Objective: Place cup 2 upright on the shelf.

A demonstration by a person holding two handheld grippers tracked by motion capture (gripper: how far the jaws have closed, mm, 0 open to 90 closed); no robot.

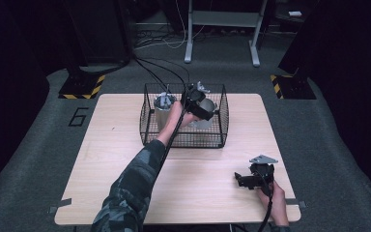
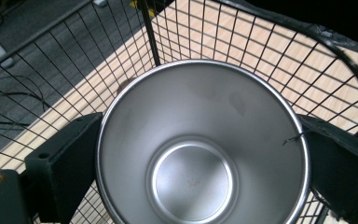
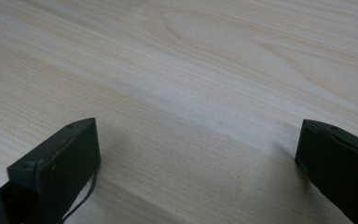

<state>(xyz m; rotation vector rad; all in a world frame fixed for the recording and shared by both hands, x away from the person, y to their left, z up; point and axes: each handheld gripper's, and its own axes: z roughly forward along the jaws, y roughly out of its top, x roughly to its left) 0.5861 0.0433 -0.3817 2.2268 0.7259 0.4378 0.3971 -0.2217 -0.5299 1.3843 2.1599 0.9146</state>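
Note:
A black wire basket [image 1: 183, 140] stands at the middle of the table's far half. Two steel cups sit inside it. My left gripper [image 1: 198, 107] reaches into the basket's right side, shut on the right cup [image 1: 207, 117]. In the left gripper view that cup [image 2: 191, 177] is empty and upright, and the gripper [image 2: 200, 140] presses a jaw against each side of it. The other cup [image 1: 163, 111] stands at the basket's left, with something grey on top that I cannot make out. My right gripper [image 1: 244, 180] rests open near the table's front right corner, with bare wood between its jaws [image 3: 198, 144].
The light wooden table [image 1: 121, 154] is bare in front of the basket. The basket mesh [image 2: 261, 51] surrounds the held cup closely. Cables trail from the basket's back to the grey floor. A metal desk frame [image 1: 222, 29] stands beyond the table.

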